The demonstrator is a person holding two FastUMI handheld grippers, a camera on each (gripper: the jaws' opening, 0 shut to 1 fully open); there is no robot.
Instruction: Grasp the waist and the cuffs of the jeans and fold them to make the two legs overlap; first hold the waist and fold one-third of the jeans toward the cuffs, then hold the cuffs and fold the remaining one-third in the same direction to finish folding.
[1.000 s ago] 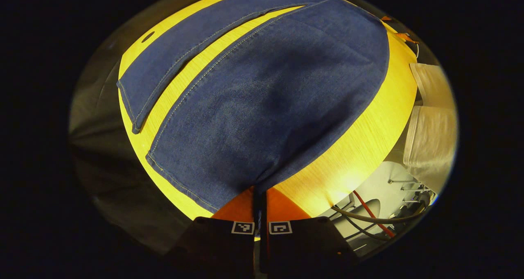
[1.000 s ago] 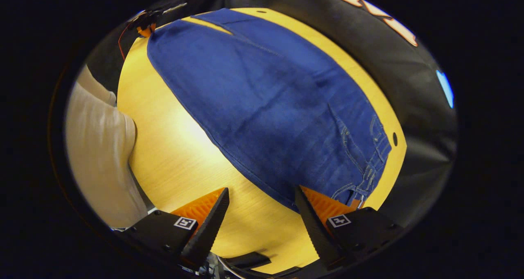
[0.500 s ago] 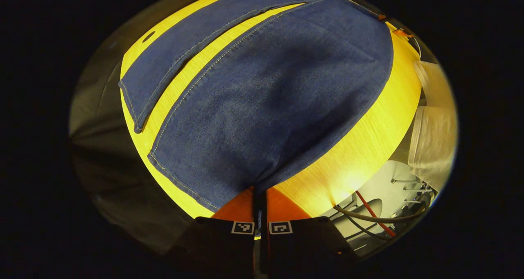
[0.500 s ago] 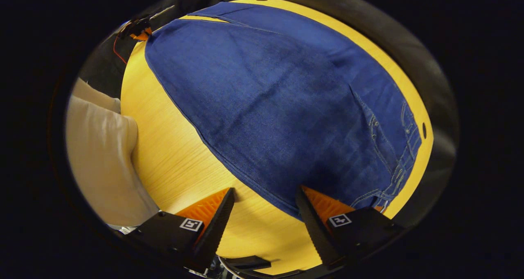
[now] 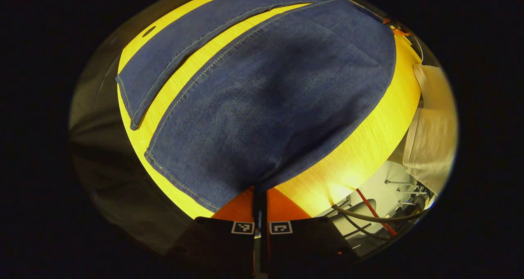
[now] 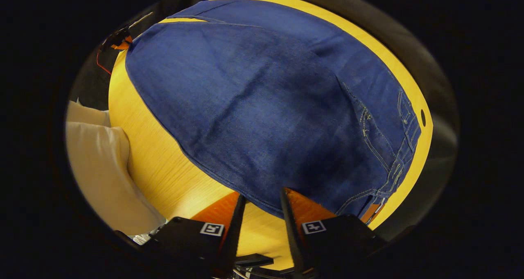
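Note:
Dark blue jeans [image 5: 262,98] lie flat on a yellow table [image 5: 360,148] with the two legs side by side. My left gripper [image 5: 260,191] is shut on the near leg's cuff corner, and the far leg [image 5: 184,53] lies apart beyond a strip of table. In the right gripper view the jeans [image 6: 266,107] have their waistband [image 6: 405,127] at the right. My right gripper [image 6: 262,199] is at the jeans' near edge by the waist. Its fingers stand a narrow gap apart, with the hem and table showing between them. The left gripper [image 6: 116,39] shows far off at the cuff end.
A person in pale clothing [image 6: 98,168] stands at the table's near side, also seen in the left gripper view as pale cloth [image 5: 434,139]. Cables [image 5: 368,217] and white equipment lie below the table edge. Dark booth cloth surrounds the table.
My right gripper's fingers have drawn much closer together and moved onto the jeans' near edge by the waist. The left gripper has kept its hold on the cuff, barely moving.

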